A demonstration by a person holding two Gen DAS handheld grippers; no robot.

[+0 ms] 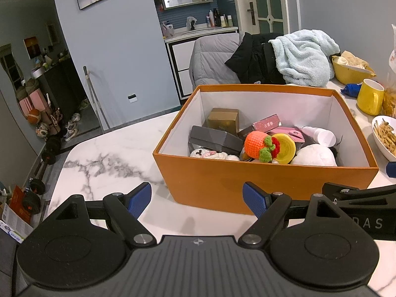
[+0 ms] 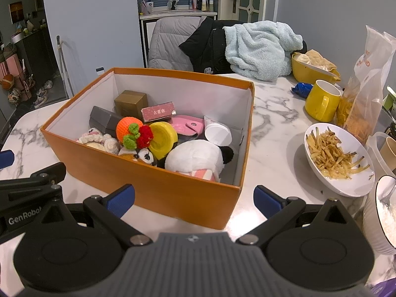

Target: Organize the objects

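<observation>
On the right claw [image 2: 194,201], "GenRobot" lettering, both claws spread, empty, left claw [image 1: 196,201], orange box [image 2: 153,185].

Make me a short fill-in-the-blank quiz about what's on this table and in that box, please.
1. The toys and small boxes sit inside a big ____ box.
2. The mug near the bowl of fries is ____.
3. Both the left gripper and the right gripper have their jaws ____, holding nothing.

Missing words: orange; yellow; open

Left gripper [image 1: 197,200], right gripper [image 2: 194,201] agape.
</observation>
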